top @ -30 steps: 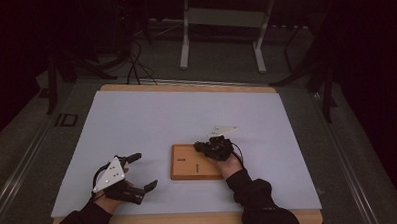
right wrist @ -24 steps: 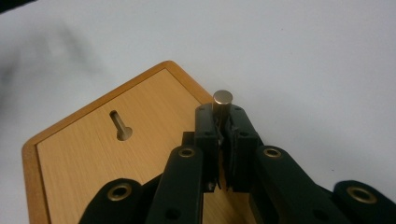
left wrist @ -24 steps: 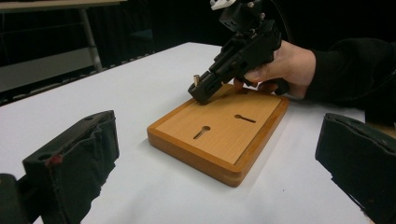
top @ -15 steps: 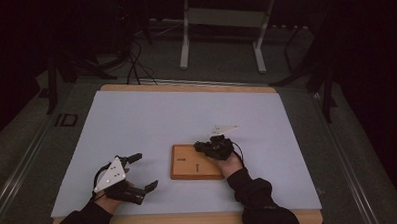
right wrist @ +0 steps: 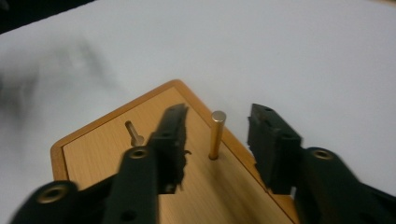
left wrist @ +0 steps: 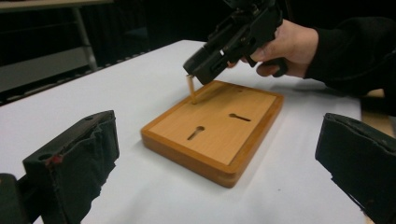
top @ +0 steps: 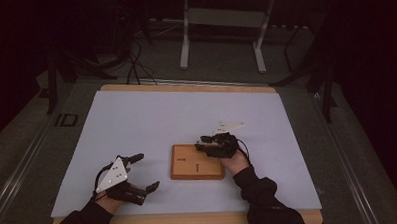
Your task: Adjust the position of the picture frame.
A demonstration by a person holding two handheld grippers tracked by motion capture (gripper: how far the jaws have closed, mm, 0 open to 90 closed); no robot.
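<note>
- Wooden peg (right wrist: 217,135), a short round light-brown dowel, stands upright in a hole near one corner of the flat rectangular wooden board (top: 188,167); we see it at the board's far corner in the left gripper view (left wrist: 191,88).
- Board lies flat on the pale blue-grey table mat (top: 152,123), near the mat's front edge, between our two hands.
- We see two keyhole-shaped slots (left wrist: 195,132) cut into the board's top face, both without pegs.
- Right gripper (right wrist: 217,140): we have just been opening its jaws. They now stand apart on either side of the peg, with a gap on both sides; the pads do not press on it.
- In the high view our right gripper (top: 206,143) sits over the board's far right corner, with the hand behind it at the board's right edge.
- Left gripper (top: 142,171): jaws wide, nothing between them. It sits over the mat to the left of the board, well apart from it, jaws pointing towards the board.
- In the left gripper view its two black jaws (left wrist: 74,163) frame the board, and the right gripper's nose is just above the peg's top.
</note>
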